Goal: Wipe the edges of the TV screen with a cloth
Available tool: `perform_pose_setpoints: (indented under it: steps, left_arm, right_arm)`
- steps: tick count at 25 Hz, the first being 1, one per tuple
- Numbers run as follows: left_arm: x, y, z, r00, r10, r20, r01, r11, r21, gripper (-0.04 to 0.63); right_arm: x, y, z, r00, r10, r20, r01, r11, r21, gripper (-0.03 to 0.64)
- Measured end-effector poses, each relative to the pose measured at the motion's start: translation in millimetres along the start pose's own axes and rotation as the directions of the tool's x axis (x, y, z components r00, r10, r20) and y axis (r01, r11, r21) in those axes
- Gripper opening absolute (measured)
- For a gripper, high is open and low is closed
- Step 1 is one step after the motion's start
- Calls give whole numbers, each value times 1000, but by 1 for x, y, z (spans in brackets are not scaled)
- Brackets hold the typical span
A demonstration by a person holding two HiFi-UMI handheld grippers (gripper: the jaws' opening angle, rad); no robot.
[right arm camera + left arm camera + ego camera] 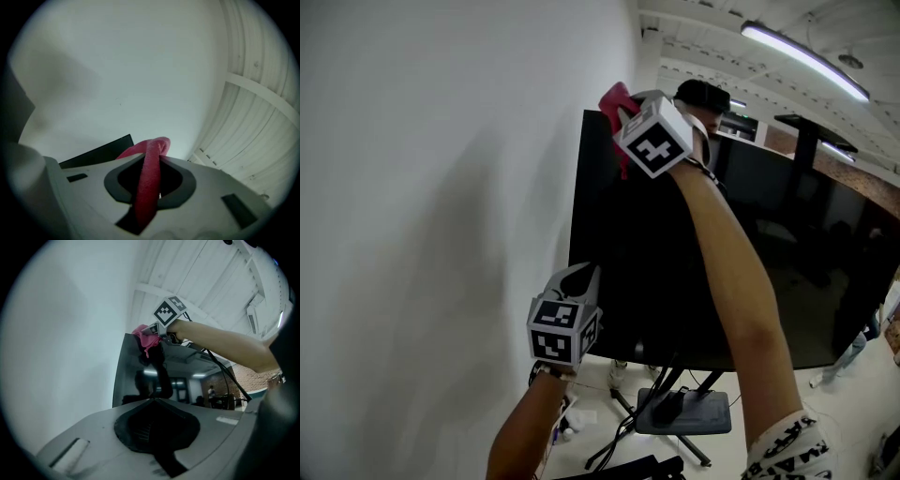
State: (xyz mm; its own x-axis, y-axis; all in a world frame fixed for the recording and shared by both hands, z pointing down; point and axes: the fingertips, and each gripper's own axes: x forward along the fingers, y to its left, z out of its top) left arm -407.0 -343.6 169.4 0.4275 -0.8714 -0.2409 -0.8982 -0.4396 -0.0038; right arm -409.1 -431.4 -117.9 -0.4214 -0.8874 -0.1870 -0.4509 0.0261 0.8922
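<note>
While the right tool (623,114) pinches the cloth (614,97) at the TV (750,234) top corner, the left tool (583,274) hangs clenched, empty.

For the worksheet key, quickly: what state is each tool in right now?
Left tool: closed, holding nothing.
Right tool: closed on the pink cloth.

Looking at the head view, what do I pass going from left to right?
White wall → left gripper → pink cloth → right gripper, shut on it → ceiling light. The TV screen spans too wide to place.
</note>
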Motion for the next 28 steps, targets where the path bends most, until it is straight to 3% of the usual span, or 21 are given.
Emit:
perform_pose_setpoints:
  steps: [9, 19, 28]
  left_arm:
    - [25, -65, 6, 998, -64, 17, 64, 998, 10, 2]
    - [88, -202, 11, 991, -132, 30, 131, 991, 21, 2]
    - [159, -319, 67, 982, -182, 47, 177, 979, 101, 2]
  right_arm:
    - [-59, -39, -65, 999, -49, -20, 49, 999, -24, 63]
    - [-159, -110, -178, 992, -126, -31, 125, 992, -22, 63]
    - [-223, -177, -279, 985, -157, -66, 157, 988, 1, 63]
